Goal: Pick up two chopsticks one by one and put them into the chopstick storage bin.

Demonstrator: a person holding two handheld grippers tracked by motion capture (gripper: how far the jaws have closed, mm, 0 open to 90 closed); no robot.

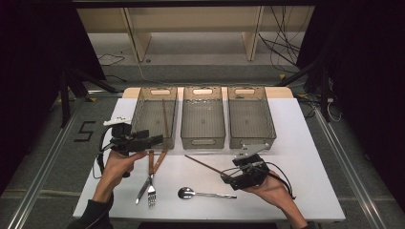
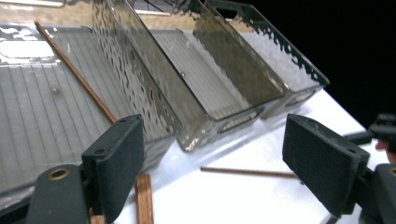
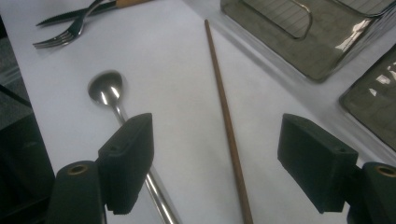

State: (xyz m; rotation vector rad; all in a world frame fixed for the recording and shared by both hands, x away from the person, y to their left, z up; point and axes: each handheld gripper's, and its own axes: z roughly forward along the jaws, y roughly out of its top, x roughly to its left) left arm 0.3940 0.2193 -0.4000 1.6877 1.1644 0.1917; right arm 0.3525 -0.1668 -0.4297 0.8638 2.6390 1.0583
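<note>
We have one chopstick (image 1: 165,117) lying in the left bin (image 1: 154,117) already, just beyond our left tool (image 1: 155,141), whose jaws stand wide with nothing between them as it hovers at the bin's near end. The middle bin (image 1: 203,117) and right bin (image 1: 250,117) look bare so far.

Our right tool (image 1: 228,179) is wide too and holds nothing. In the right gripper view the second chopstick (image 3: 226,116) runs up the white surface (image 3: 177,93) between its jaws, nearer the right one, with neither pad pressing on it. The spoon (image 3: 109,93) lies just by the left jaw, its handle passing under that pad.

So, by our reckoning, the sorting is early: one piece binned, four to go. This chopstick looks like the next pick. The knife (image 1: 143,187) and fork (image 1: 151,187), with wooden handles, wait on the surface just below the left tool, well apart from the right one. The spoon sits near the right tool's left.
</note>
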